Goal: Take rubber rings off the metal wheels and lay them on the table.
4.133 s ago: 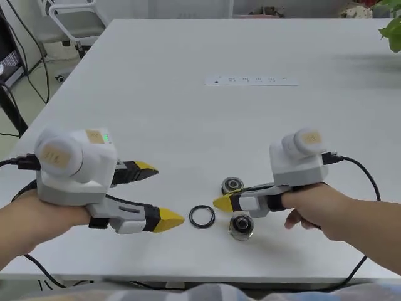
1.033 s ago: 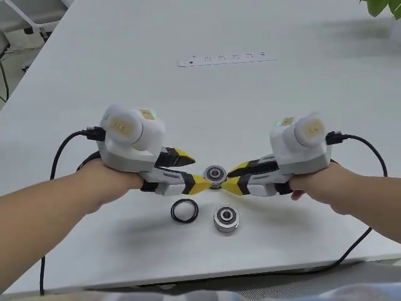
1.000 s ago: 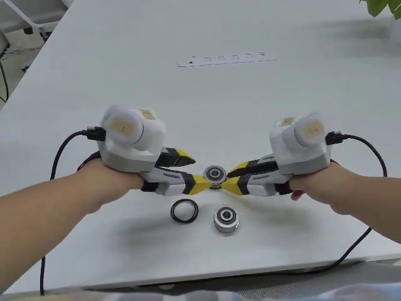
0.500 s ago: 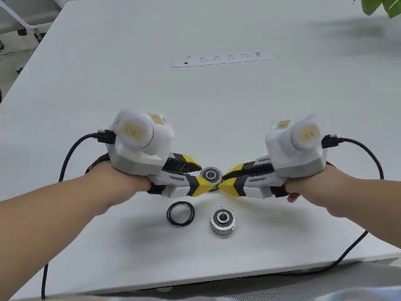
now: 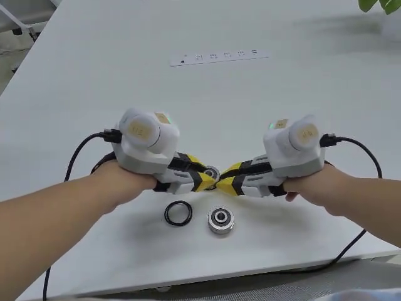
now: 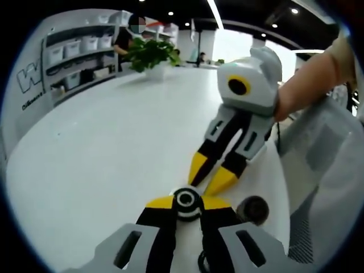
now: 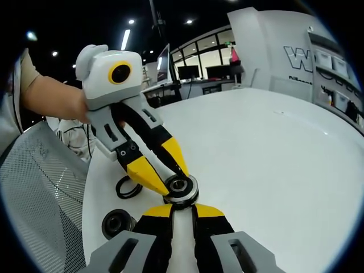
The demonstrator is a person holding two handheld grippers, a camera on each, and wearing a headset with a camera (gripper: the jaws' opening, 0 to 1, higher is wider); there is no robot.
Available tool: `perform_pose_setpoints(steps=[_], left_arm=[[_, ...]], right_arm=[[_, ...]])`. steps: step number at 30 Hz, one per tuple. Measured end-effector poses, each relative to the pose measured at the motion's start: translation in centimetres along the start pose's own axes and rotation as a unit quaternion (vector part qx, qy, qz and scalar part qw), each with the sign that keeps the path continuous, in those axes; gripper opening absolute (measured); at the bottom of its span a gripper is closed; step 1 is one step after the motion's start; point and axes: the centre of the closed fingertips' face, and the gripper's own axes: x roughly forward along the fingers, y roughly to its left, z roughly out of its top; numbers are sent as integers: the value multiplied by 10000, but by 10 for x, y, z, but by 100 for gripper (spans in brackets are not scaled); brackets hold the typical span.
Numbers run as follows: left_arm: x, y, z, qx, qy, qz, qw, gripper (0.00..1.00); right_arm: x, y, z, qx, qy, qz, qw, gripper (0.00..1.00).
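A wide white table (image 5: 125,69) carries everything, with a white power strip (image 5: 219,57) lying far back on it and green plant leaves (image 5: 374,5) at the far right corner.

Above the table's near edge, two hand-held tools meet tip to tip. The left tool (image 5: 202,178) comes in from the left, and its yellow-tipped jaws are closed around a metal wheel (image 6: 186,202), one jaw on each side, holding it up off the table. The right tool (image 5: 226,180) comes in from the right with its jaws drawn nearly together. Its tips sit right at the rim of that same wheel, but I cannot tell whether they pinch anything there.

Just in front of the tools, a second wheel (image 5: 220,219) rests flat on the table with its bearing centre facing up. Just beside it, to the left and not touching it, a loose black rubber ring (image 5: 178,212) lies flat on the table.
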Motion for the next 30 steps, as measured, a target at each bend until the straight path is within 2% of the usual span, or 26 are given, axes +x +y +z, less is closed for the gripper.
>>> perform_pose_setpoints(steps=[4, 9, 14, 18, 19, 23, 26, 30], left_arm=[[-1, -5, -1, 241, 46, 27, 9997, 16], [-1, -6, 0, 318, 45, 122, 9994, 16], [-1, -2, 1, 186, -8, 185, 9997, 16], [0, 0, 0, 191, -12, 258, 9995, 14], [0, 1, 2, 321, -64, 271, 9991, 14], [-1, -2, 0, 257, -10, 285, 9993, 14], [-1, -4, 0, 276, 3, 311, 9991, 14], [-2, -5, 0, 309, 22, 333, 9990, 14]], right_arm=[[0, -1, 0, -9, -17, -6, 10000, 10], [0, -1, 0, -30, -30, -23, 10000, 10], [0, -1, 0, -46, 26, -74, 10000, 7], [0, -1, -2, -46, 91, -86, 9999, 4], [0, -2, -2, -30, 89, -82, 9999, 3], [0, -2, -3, 54, 86, -87, 9999, 0], [0, -3, -3, 235, 61, -103, 9997, 0], [-1, -4, -2, 885, -58, -104, 9960, 0]])
